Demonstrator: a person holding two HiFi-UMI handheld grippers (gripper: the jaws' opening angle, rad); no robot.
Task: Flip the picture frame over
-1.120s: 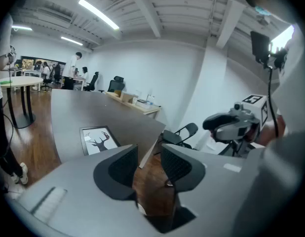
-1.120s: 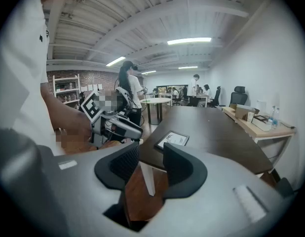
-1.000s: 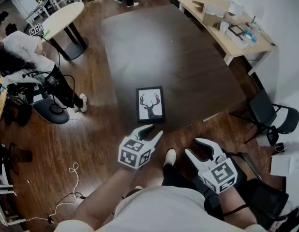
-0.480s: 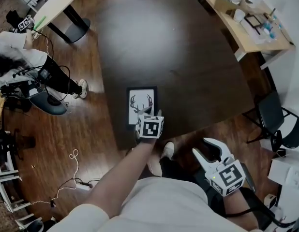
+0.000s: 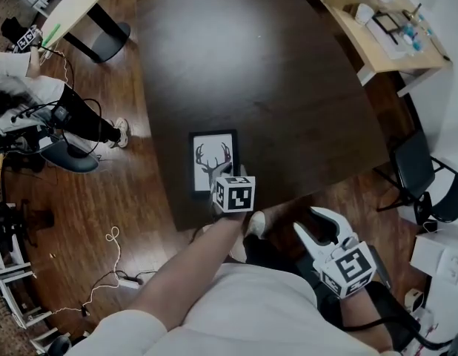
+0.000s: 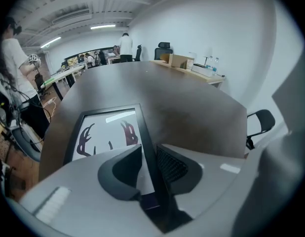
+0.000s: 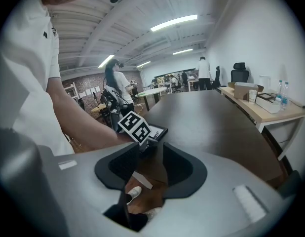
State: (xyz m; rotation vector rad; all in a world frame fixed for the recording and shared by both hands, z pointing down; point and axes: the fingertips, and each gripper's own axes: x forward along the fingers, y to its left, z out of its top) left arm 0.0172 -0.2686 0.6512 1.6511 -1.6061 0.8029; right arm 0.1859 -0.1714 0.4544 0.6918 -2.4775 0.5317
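The picture frame point(image 5: 211, 156), black with a deer-antler print facing up, lies flat near the front edge of the dark table point(image 5: 251, 65). My left gripper point(image 5: 230, 178) reaches down onto its near right corner. In the left gripper view the frame's point(image 6: 108, 132) right rail runs between the jaws, which have just been closing; the left gripper point(image 6: 148, 154) is shut on that rail. My right gripper point(image 5: 314, 225) hangs off the table's front edge, to the right, open with nothing between its fingers point(image 7: 147, 167). The right gripper view shows the left gripper's marker cube point(image 7: 134, 126) over the frame point(image 7: 157, 130).
A beige desk point(image 5: 377, 39) with clutter stands at the back right, with a black chair point(image 5: 422, 173) below it. A round table point(image 5: 73, 10) and a seated person point(image 5: 36, 102) are at the left. A cable point(image 5: 110, 280) lies on the wooden floor.
My left gripper has gone forward and down from off the table's edge onto the frame's near right corner, and its jaws have closed on the rail. The right gripper has shifted slightly.
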